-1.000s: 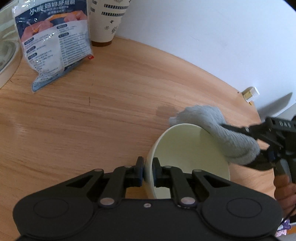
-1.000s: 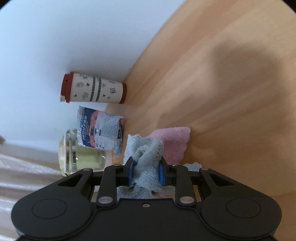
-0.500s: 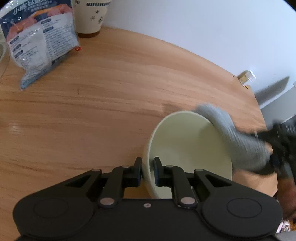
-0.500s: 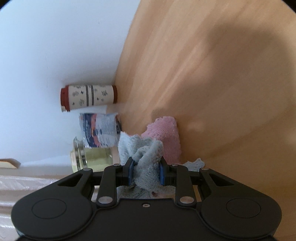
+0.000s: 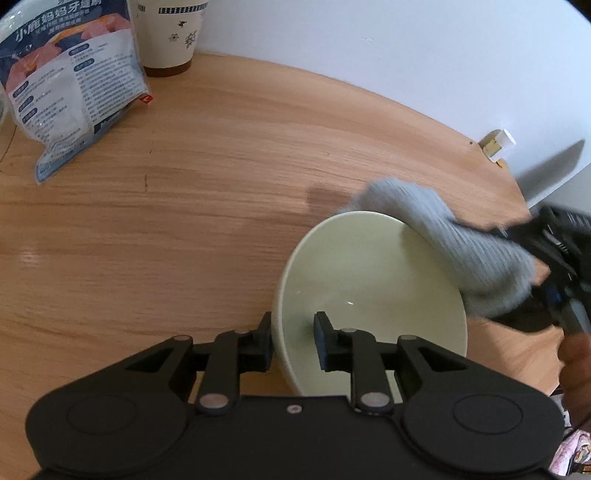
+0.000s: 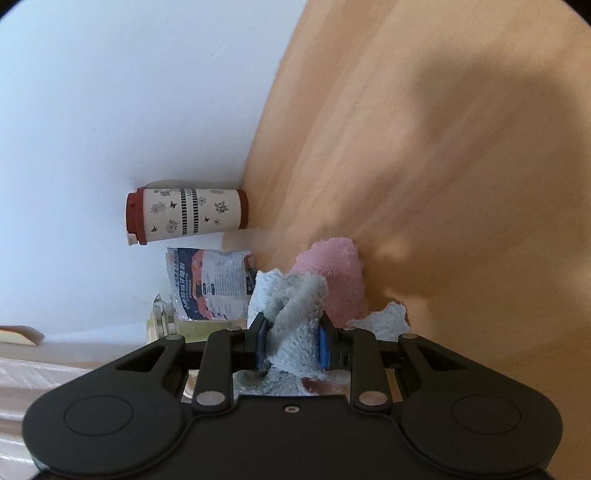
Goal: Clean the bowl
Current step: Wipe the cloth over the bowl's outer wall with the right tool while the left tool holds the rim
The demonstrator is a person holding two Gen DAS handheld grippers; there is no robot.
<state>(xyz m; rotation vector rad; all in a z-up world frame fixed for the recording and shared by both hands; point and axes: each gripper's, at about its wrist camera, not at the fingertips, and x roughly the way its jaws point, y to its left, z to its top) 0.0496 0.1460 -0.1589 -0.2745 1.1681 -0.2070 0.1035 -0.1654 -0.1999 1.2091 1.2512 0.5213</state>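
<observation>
The left hand-held gripper [image 5: 291, 338] pinched the pale bowl [image 5: 369, 299] rim near the worktop's [image 5: 184, 221] right edge. The right hand-held gripper [image 6: 291, 341], blurred, clamped a grey cloth [image 5: 461, 243] covering the bowl's far rim.

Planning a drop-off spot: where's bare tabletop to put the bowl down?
Widest bare wood lies between the blue packet and the bowl, ahead of the left gripper. Crowded: back-left around packet and paper cup; right, where the right gripper works the grey cloth.
</observation>
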